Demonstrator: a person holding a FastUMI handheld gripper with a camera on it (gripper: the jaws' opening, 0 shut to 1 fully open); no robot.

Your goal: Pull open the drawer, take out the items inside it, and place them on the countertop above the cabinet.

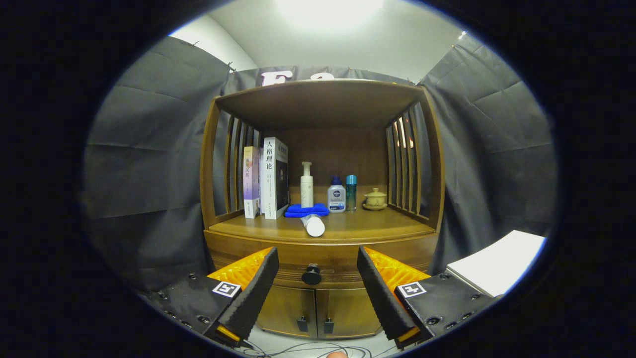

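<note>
1. Drawer (318,268) in the wooden cabinet (320,149) sits shut, as far as we can tell, just under the countertop (377,226), with its round dark knob (311,274) at the middle of its front.
2. We see the gripper (318,325) open, its two black fingers (253,293) spread wide and holding nothing; the knob lies beyond them, framed in the gap between them, and we see no contact with it.
3. Below the drawer we make out two cabinet doors (318,311), each with a small dark handle (302,324) near the centre seam.
4. On the countertop above the drawer, nearest its front edge, a white tube (314,224) lies on its side with its round end facing us.
5. Just behind the tube we see a folded blue cloth (305,211), and a white pump bottle (306,186) stands upright at it.
6. Beside the pump bottle stand a small bottle with a blue cap (336,196) and a slim teal bottle (351,192), close together.
7. Further along that row a small lidded cup on a saucer (375,199) rests near the slatted side of the cabinet.
8. At the other slatted side we see two books (266,179) standing upright.
9. Beyond one finger a white flat surface (497,263) lies beside the cabinet, and cables (308,349) run across the floor under the gripper.
</note>
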